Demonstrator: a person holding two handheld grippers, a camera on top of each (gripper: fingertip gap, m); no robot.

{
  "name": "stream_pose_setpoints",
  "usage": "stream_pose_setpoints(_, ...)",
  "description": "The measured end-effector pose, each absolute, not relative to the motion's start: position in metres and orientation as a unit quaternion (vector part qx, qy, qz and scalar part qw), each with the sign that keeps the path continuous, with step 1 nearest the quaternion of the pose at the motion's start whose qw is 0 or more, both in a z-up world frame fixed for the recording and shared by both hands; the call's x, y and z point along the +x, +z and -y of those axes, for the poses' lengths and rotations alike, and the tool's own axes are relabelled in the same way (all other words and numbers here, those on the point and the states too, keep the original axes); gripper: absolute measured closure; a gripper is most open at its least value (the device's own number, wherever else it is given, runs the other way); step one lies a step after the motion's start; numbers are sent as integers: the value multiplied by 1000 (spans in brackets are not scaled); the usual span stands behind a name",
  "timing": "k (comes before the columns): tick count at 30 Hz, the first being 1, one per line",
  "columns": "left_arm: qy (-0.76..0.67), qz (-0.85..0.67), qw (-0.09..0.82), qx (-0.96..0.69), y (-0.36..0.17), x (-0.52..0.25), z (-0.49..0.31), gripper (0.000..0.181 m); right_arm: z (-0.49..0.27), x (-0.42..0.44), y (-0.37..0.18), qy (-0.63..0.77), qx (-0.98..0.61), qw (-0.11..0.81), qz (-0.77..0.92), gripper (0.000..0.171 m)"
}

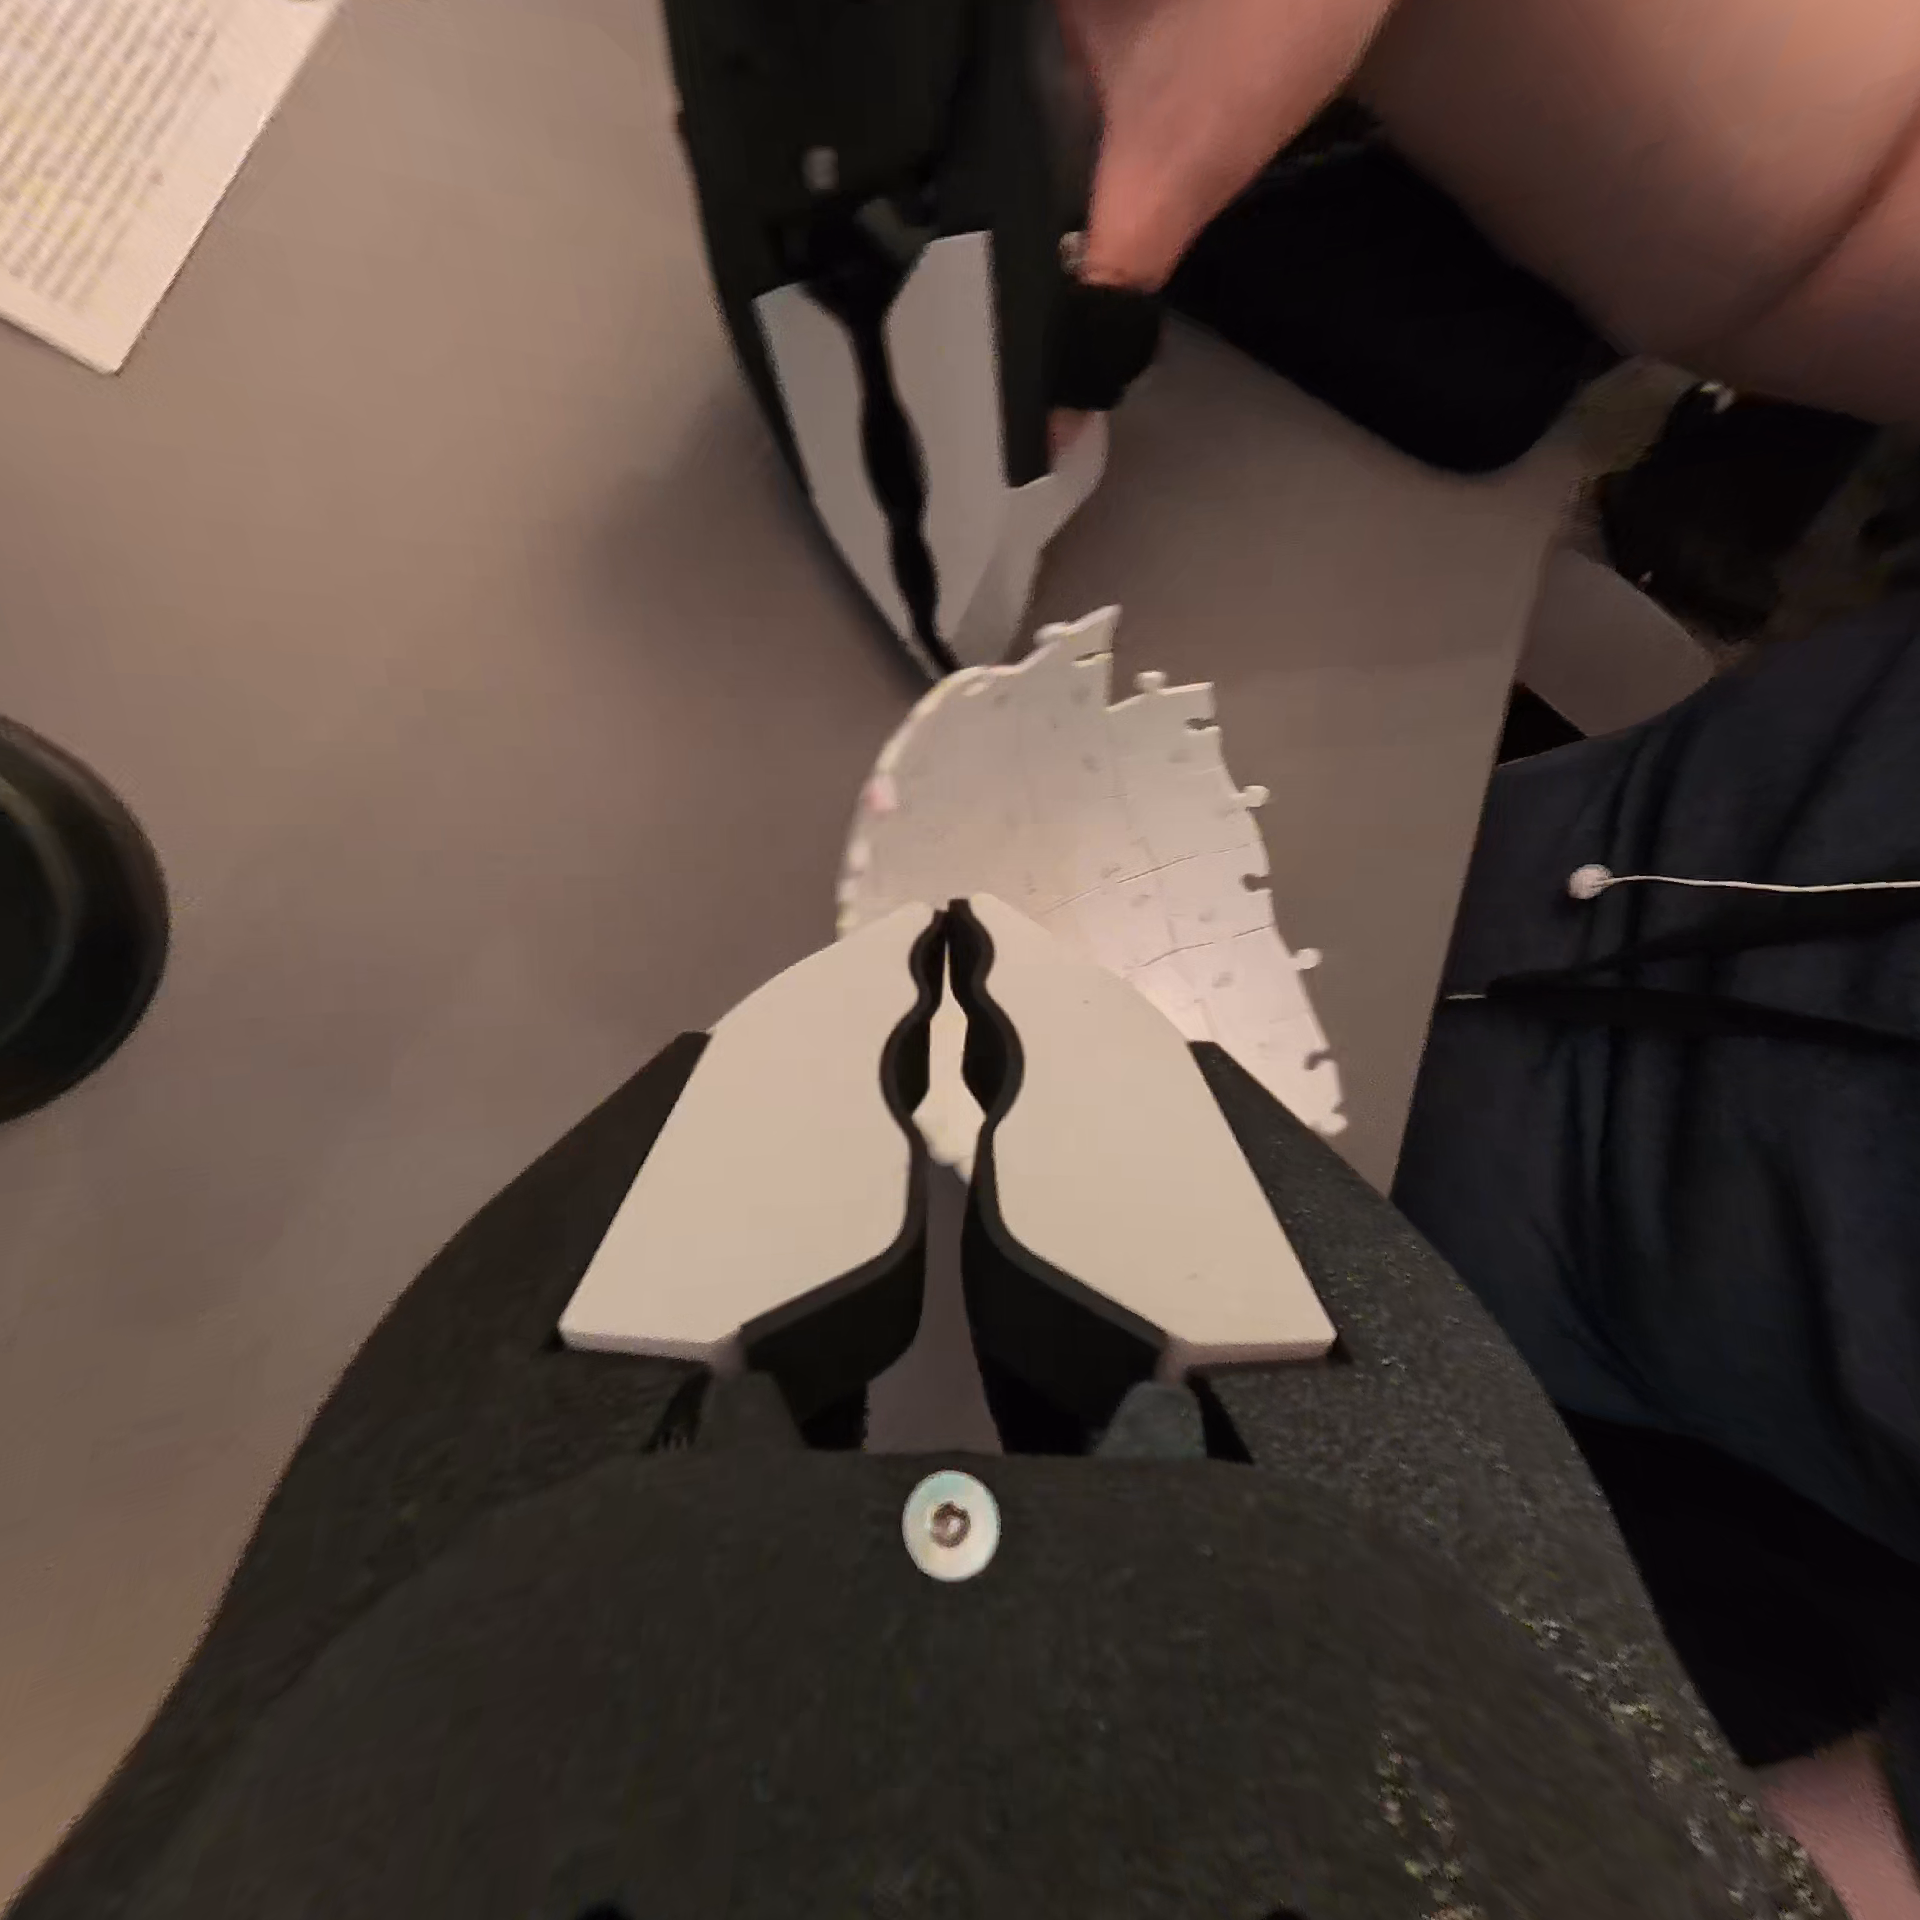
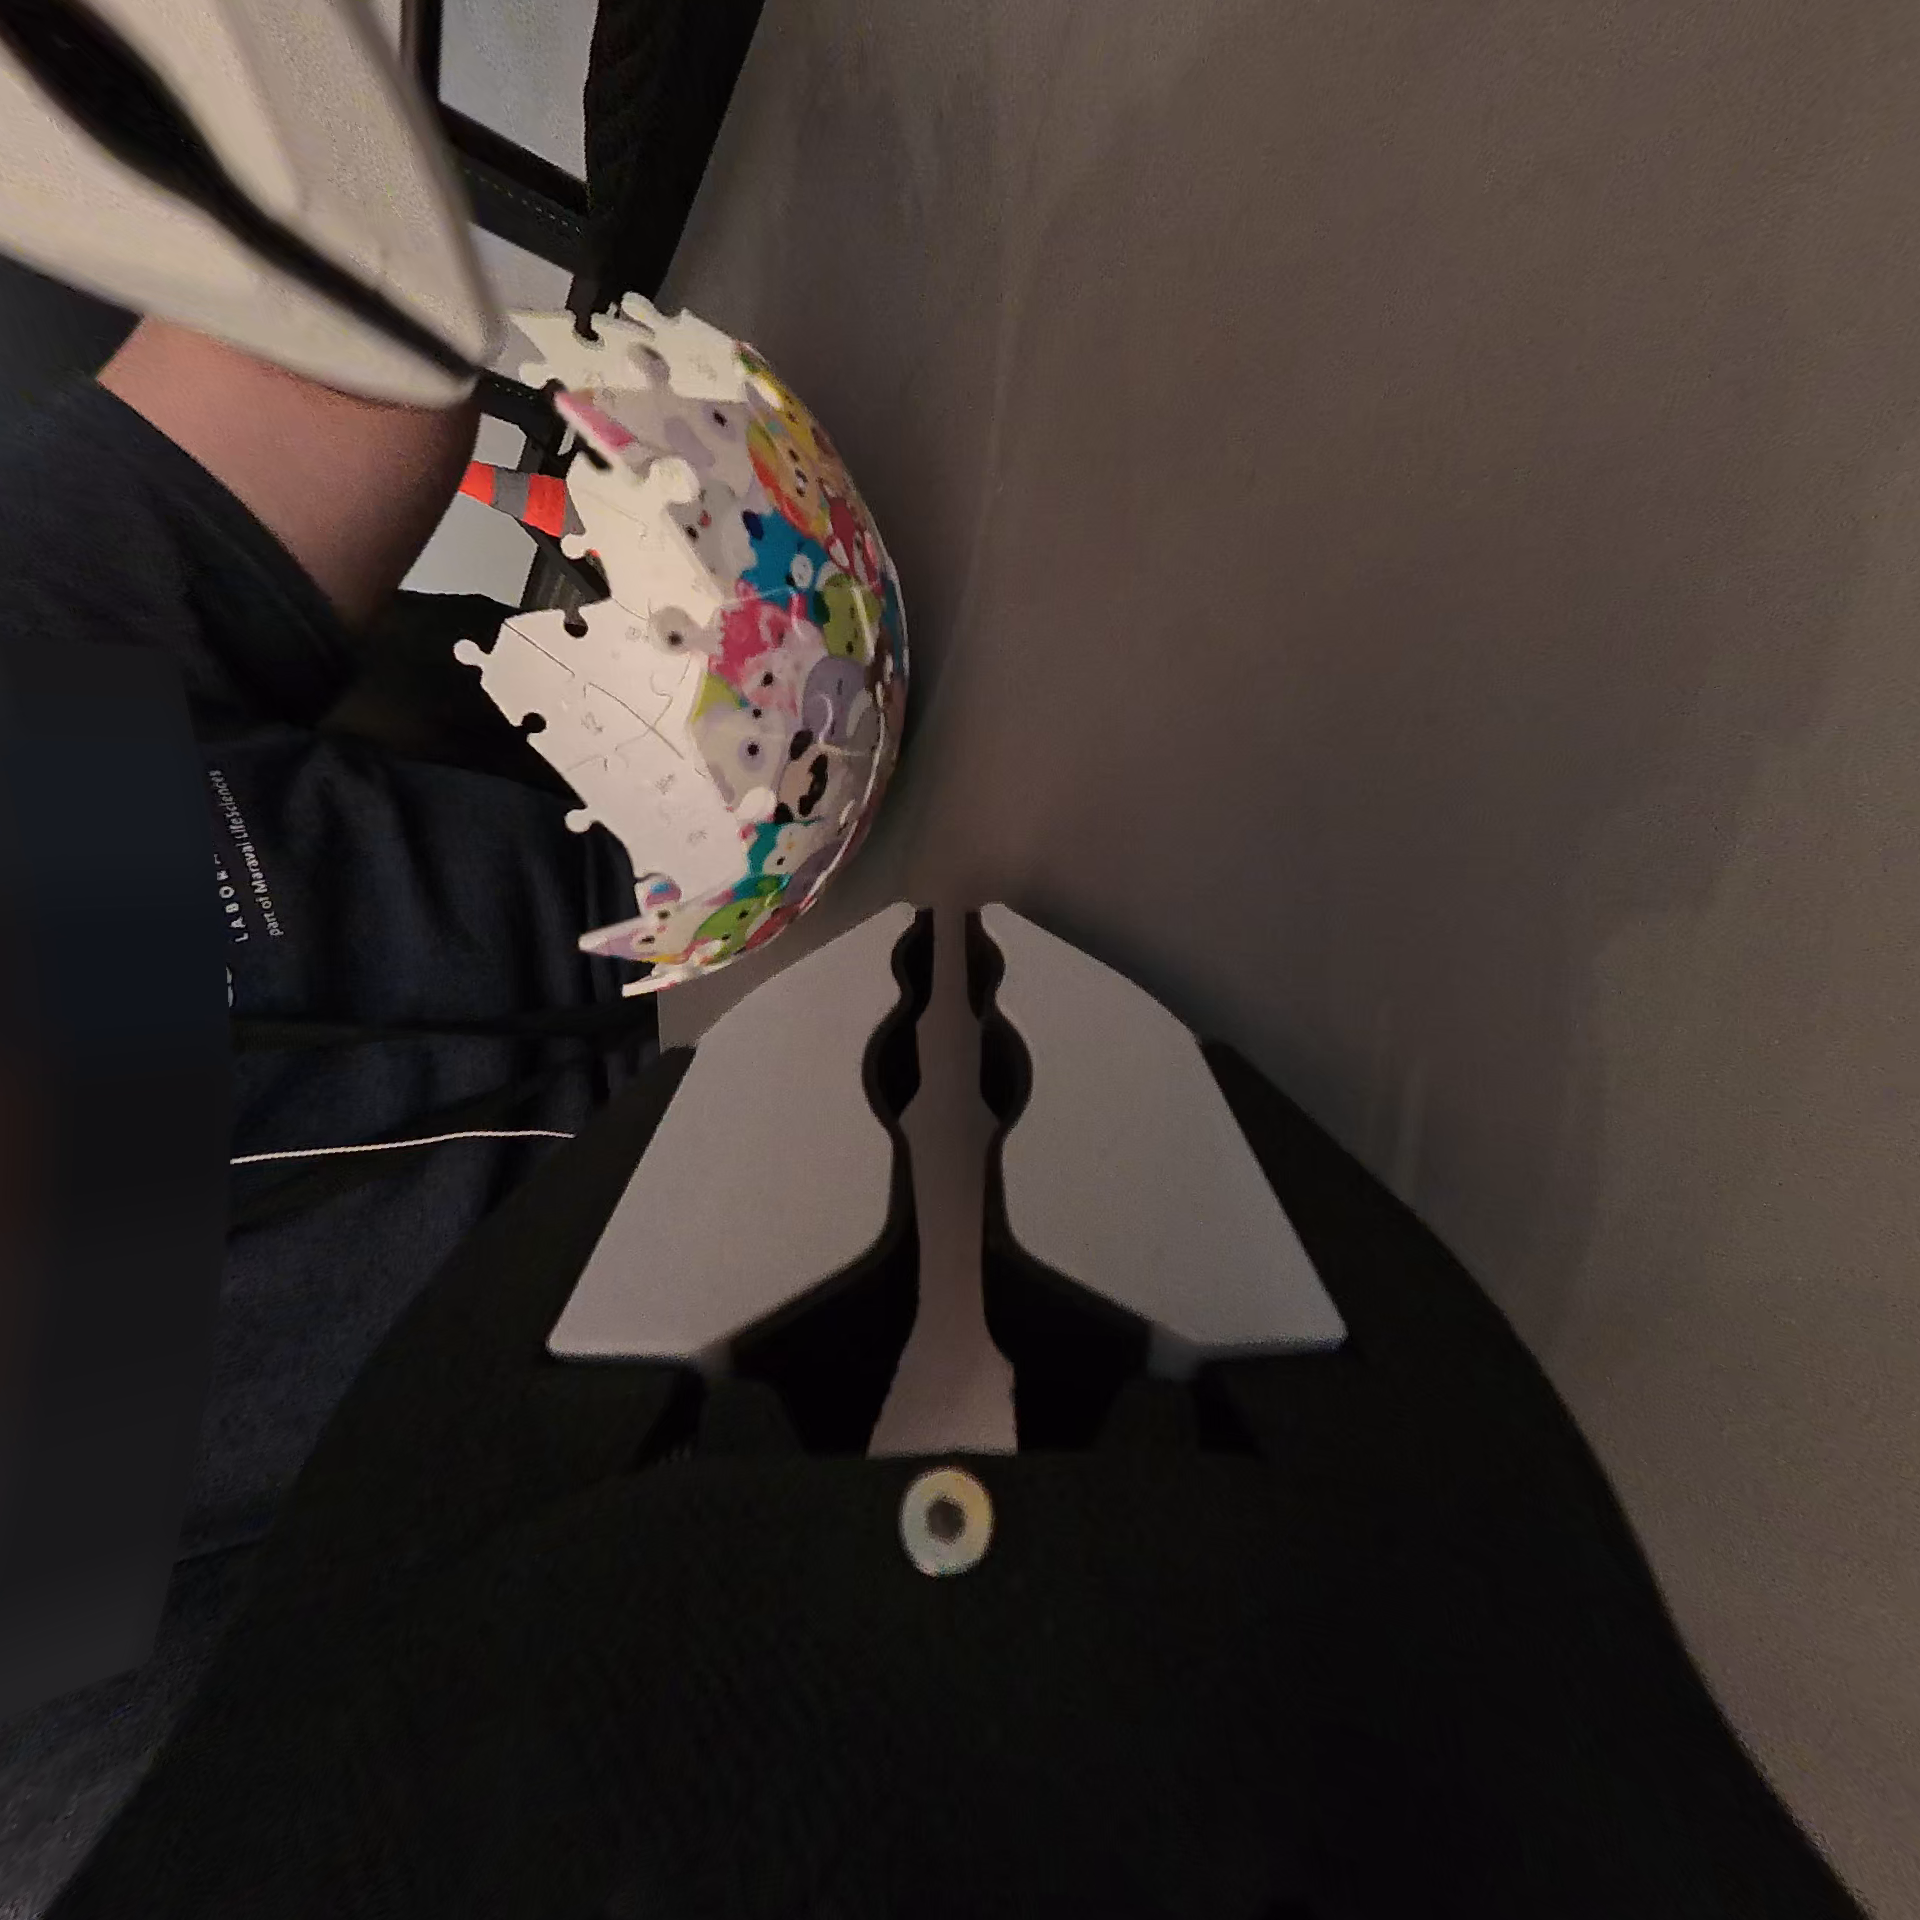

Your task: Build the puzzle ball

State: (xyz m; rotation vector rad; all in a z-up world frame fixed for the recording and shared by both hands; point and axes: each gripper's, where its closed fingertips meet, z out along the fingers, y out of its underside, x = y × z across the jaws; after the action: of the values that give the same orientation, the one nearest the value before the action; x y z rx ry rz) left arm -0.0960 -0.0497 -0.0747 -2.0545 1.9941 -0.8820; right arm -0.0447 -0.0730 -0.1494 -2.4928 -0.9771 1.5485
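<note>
A half-built puzzle ball (image 2: 790,644) with colourful cartoon figures outside lies against the grey table (image 2: 1351,623). Its white inside (image 1: 1081,821) with a jagged rim shows in the left wrist view. My left gripper (image 1: 951,916) is shut on the shell's rim, and white shell shows through the gap between its fingers. It also shows in the right wrist view (image 2: 457,364), at the ball's upper rim. My right gripper (image 2: 948,914) is empty, with its jaws a narrow gap apart, just right of the ball's lower edge. In the left wrist view the right gripper (image 1: 930,644) is tip-down at the shell's far edge.
A printed sheet of paper (image 1: 104,156) lies at the far left. A dark round object (image 1: 62,914) sits at the left edge. A person's hand (image 1: 1143,156) holds the right gripper. The person's dark clothing (image 1: 1662,1091) is beyond the table edge beside the ball. About 10 centimeters separates my left fingertips from my right.
</note>
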Motion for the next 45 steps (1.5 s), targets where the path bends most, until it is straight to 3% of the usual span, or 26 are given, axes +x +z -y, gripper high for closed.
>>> stream_pose_setpoints(7, -266, -676, 68, -683, -89, -90, 90, 181, 79, -41, -149, 493, -812, 9, 313, 164)
stream_pose_setpoints(19, -194, -697, 25, -690, -133, -71, 95, 181, 90, -51, -147, 508, -799, -11, 320, 165)
stream_pose_setpoints(45, -223, -671, 60, -704, -130, -58, 91, 181, 86, -57, -143, 521, -792, 3, 319, 166)
